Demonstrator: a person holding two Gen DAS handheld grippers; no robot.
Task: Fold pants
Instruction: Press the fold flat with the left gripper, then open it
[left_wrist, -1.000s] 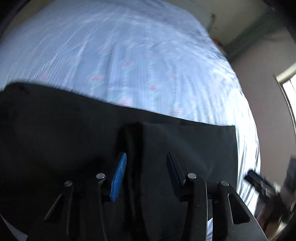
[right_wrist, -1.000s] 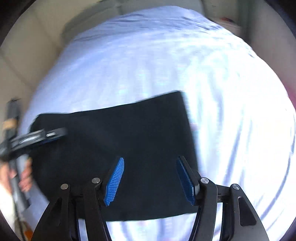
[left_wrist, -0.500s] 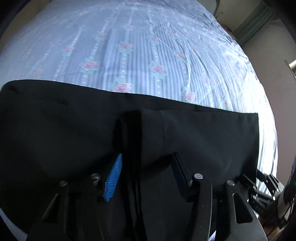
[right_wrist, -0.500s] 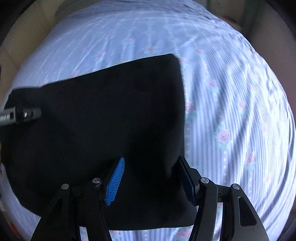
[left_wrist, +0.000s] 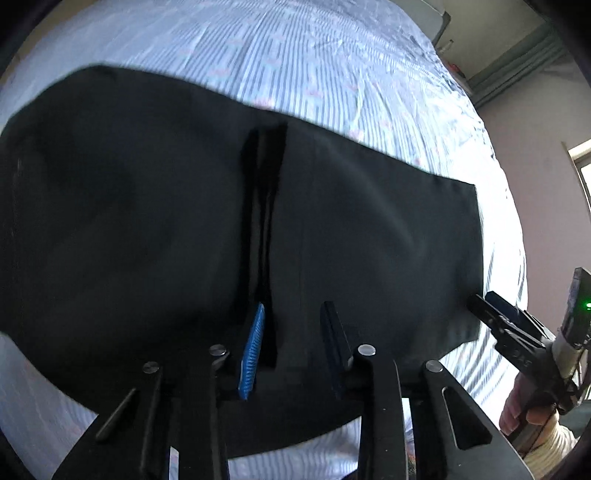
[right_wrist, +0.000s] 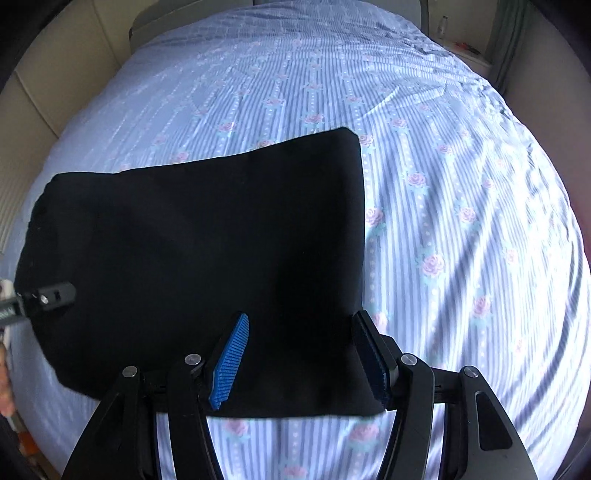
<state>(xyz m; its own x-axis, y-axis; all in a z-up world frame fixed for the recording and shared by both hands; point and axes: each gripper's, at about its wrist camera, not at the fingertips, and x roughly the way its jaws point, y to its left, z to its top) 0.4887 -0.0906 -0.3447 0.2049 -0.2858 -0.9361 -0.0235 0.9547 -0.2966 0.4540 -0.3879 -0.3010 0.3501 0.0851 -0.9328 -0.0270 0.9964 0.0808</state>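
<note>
Since a second ago our left tongs (left_wrist: 295, 343) have drawn back along the pants (left_wrist: 155, 221), so more of the black cloth and its far edge now shows ahead of them, and their jaws have just been closing, with the dark lengthwise fold (left_wrist: 264, 206) of the cloth lying in line with the gap. They stand partly spread above the fabric; we see no pinch on it. Our right tongs (right_wrist: 306, 354) have come in over the pants too, which now fill more of the right wrist view than before.

The pants (right_wrist: 207, 251) lie flat as a folded black slab on the bed (right_wrist: 461, 221), whose sheet is striped pale blue with pink roses. One straight end of the slab sits near the right side of the bed's middle, the rest stretching away to the left.

Our right tongs are spread, the blue pads (right_wrist: 229, 365) apart over the near right corner of the cloth, gripping nothing. In the left wrist view we see the right tongs (left_wrist: 491, 310) at the cloth's right end, with a hand (left_wrist: 524, 410) on the handle.
</note>
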